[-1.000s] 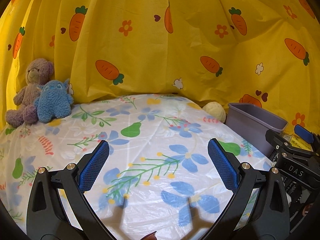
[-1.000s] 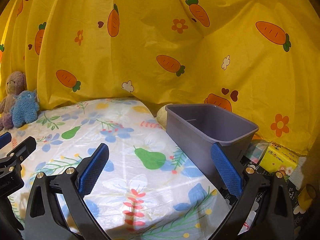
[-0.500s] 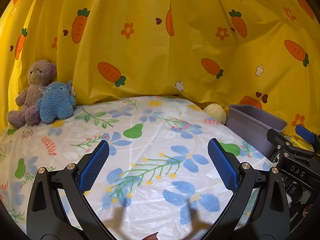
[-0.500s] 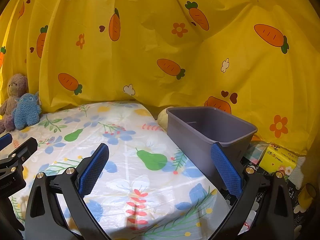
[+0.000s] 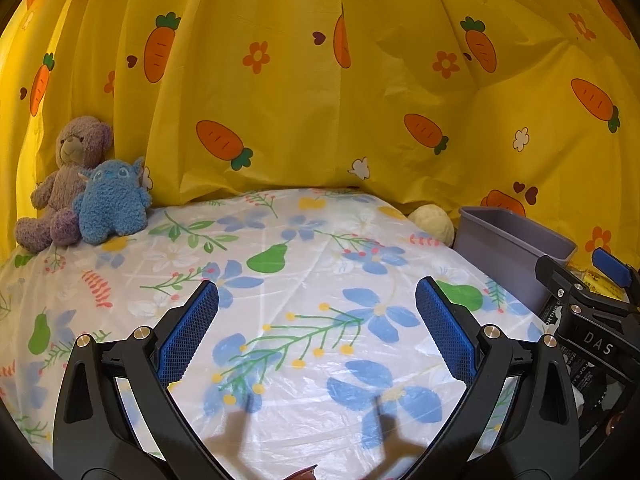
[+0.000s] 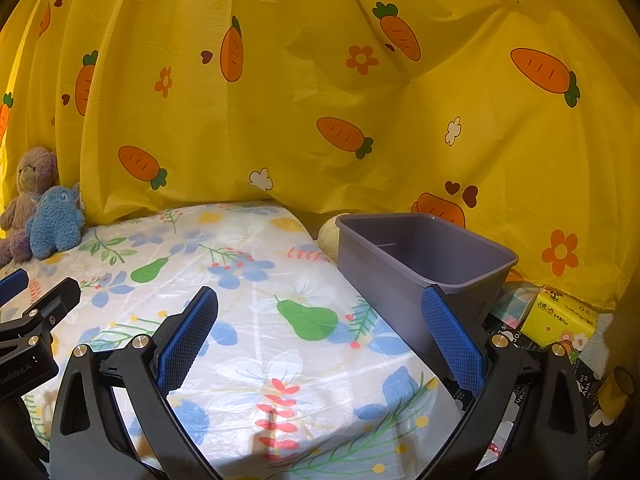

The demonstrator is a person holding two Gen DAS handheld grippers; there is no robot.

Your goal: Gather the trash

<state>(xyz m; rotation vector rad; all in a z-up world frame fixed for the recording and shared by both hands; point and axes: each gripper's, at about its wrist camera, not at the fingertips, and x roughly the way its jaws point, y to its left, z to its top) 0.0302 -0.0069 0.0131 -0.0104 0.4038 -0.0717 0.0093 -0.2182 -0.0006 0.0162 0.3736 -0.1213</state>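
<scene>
- Both grippers are wide open and hold nothing: the left gripper [image 5: 317, 332] hangs over the flowered sheet [image 5: 280, 280], and its blue pads [image 5: 188, 336] touch no object.
- Between the fingers of the right gripper [image 6: 320, 336] only the sheet is seen; its right pad [image 6: 452, 340] stands in front of the wall of the grey bin [image 6: 420, 256], but I cannot tell if it touches it.
- Behind the table hangs a yellow curtain [image 5: 320, 80] with carrots and flowers.
- At the far left corner sit a purple teddy bear [image 5: 64, 176] and a blue plush toy [image 5: 112, 204], touching each other.
- A pale round ball [image 5: 432, 220] lies just beside the bin, at its far end.
- Only the right wrist view looks into the bin; the part inside that can be seen is empty.
- Only that view shows the yellow packet [image 6: 560, 316] beside the bin, low at the right, and a small yellow thing [image 6: 616, 392] at the right edge, too unclear to name.
</scene>
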